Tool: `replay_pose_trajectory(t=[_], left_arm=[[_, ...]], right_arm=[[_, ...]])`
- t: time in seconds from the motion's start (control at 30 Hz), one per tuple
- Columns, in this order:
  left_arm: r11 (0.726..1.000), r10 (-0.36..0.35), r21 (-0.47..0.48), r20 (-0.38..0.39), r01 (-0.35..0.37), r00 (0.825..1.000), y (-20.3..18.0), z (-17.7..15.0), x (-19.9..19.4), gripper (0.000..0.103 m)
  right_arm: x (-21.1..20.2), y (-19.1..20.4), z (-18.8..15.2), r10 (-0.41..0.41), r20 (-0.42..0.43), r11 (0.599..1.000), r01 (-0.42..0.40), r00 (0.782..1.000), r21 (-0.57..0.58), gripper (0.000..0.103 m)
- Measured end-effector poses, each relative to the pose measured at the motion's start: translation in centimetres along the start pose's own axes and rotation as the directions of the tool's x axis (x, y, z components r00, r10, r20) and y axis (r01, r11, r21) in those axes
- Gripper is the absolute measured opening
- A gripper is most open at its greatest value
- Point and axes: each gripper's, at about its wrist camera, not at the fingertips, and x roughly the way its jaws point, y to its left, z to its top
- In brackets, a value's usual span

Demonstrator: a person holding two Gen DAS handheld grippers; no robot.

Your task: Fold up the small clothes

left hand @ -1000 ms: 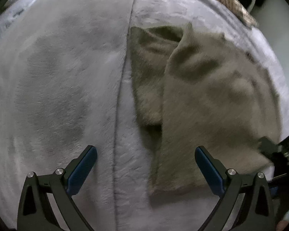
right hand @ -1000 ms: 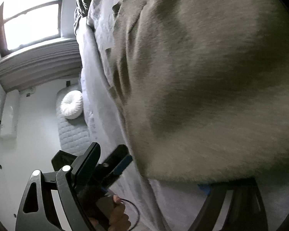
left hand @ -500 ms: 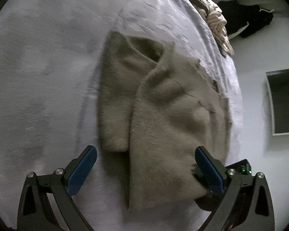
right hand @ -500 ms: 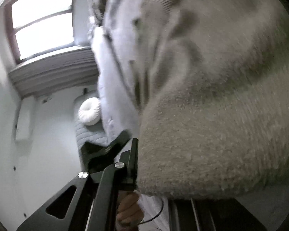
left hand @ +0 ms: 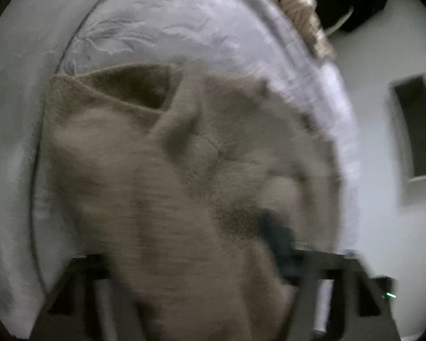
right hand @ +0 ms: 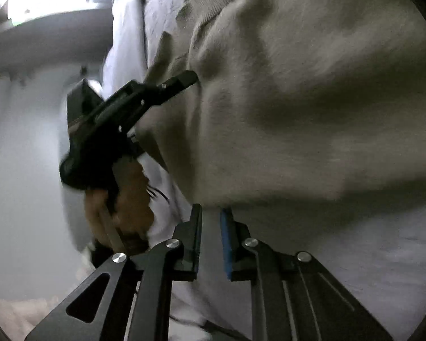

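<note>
Fuzzy beige knit garment (left hand: 162, 187), looks like a small sweater, lies rumpled and partly folded on the pale grey bed cover. One open end gapes at the far left, and its near edge is bunched up and lifted (right hand: 312, 108).

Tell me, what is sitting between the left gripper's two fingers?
The beige garment: in the left wrist view it fills the gap of the left gripper, hiding both fingertips as the jaws are closing. Blur hides whether they pinch it yet.

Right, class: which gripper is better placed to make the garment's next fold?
Probably left: the left gripper is closing its jaws around the garment; the right gripper is opening at the hem.
</note>
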Motion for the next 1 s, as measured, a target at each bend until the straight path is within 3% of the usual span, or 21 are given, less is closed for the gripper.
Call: replay_pose_trajectory(t=[0.07, 0.1, 0.13, 0.17, 0.2, 0.23, 0.33, 0.4, 0.43, 0.47, 0.57, 0.63, 0.8, 0.93, 1.0], left_arm=[[1.0, 0.029, 0.01, 0.0, -0.029, 1.0, 0.1, -0.1, 0.4, 0.049], [0.999, 0.032, 0.014, 0.005, -0.032, 0.999, 0.1, -0.2, 0.3, 0.049], [0.999, 0.038, 0.018, 0.008, -0.038, 0.999, 0.0, -0.3, 0.3, 0.049], [0.999, 0.046, 0.02, 0.009, -0.046, 0.999, -0.1, -0.3, 0.3, 0.049], [0.998, 0.056, 0.018, 0.01, -0.057, 0.998, -0.2, -0.2, 0.4, 0.049], [0.998, 0.066, 0.018, 0.005, -0.066, 0.998, -0.3, -0.1, 0.6, 0.049], [0.996, 0.088, 0.024, 0.008, -0.089, 0.996, -0.6, -0.2, 1.0, 0.049], [0.993, 0.111, 0.039, 0.02, -0.112, 0.994, -1.1, -0.2, 1.1, 0.047], [0.992, 0.116, 0.044, 0.027, -0.117, 0.993, -0.9, -0.3, 1.0, 0.041], [0.992, 0.114, 0.054, 0.037, -0.116, 0.993, -1.3, -0.3, 1.0, 0.028], [0.99, 0.123, 0.062, 0.061, -0.126, 0.991, -2.2, -0.3, 0.5, 0.026], [0.989, 0.123, 0.072, 0.087, -0.129, 0.989, -3.1, -0.3, -0.5, 0.026], [0.988, 0.055, 0.132, 0.155, -0.076, 0.986, -8.5, 0.3, -2.8, 0.025], [0.968, 0.034, 0.237, 0.182, -0.078, 0.983, -14.5, 0.5, -3.1, 0.025], [0.943, 0.035, 0.32, 0.189, -0.095, 0.981, -18.9, 0.3, -2.5, 0.025]], right_arm=[[-2.6, 0.1, 0.6, -0.036, 0.043, 0.998, 0.038, 0.998, -0.043, 0.032], [-3.9, 0.1, 1.2, -0.057, 0.083, 0.997, 0.061, 0.995, -0.053, 0.046], [-4.8, 0.1, 1.7, -0.072, 0.117, 0.995, 0.079, 0.99, -0.059, 0.046], [-5.9, 0.0, 2.6, -0.095, 0.164, 0.992, 0.107, 0.982, -0.069, 0.045], [-6.7, -0.1, 3.8, -0.13, 0.209, 0.986, 0.148, 0.969, -0.072, 0.03], [-6.9, 0.0, 4.9, -0.151, 0.23, 0.983, 0.171, 0.961, -0.069, 0.006], [-6.0, -0.1, 8.1, -0.222, 0.269, 0.963, 0.254, 0.937, -0.09, 0.004], [-3.9, -0.5, 9.6, -0.287, 0.228, 0.941, 0.319, 0.93, -0.116, 0.004], [-2.5, -1.1, 10.0, -0.31, 0.187, 0.935, 0.335, 0.932, -0.118, 0.003], [-1.6, -1.8, 10.2, -0.318, 0.156, 0.934, 0.337, 0.935, -0.117, 0.003], [-1.6, -2.7, 10.2, -0.298, 0.169, 0.942, 0.318, 0.94, -0.111, 0.002], [-2.4, -3.3, 9.9, -0.253, 0.163, 0.956, 0.272, 0.954, -0.106, 0.002], [-5.6, -5.5, 9.0, -0.133, 0.146, 0.984, 0.148, 0.98, -0.095, 0.004], [-10.2, -7.2, 7.9, -0.028, 0.215, 0.996, 0.045, 0.976, -0.073, 0.005], [-12.8, -8.7, 7.5, 0.001, 0.263, 0.999, 0.012, 0.965, -0.048, 0.005]])
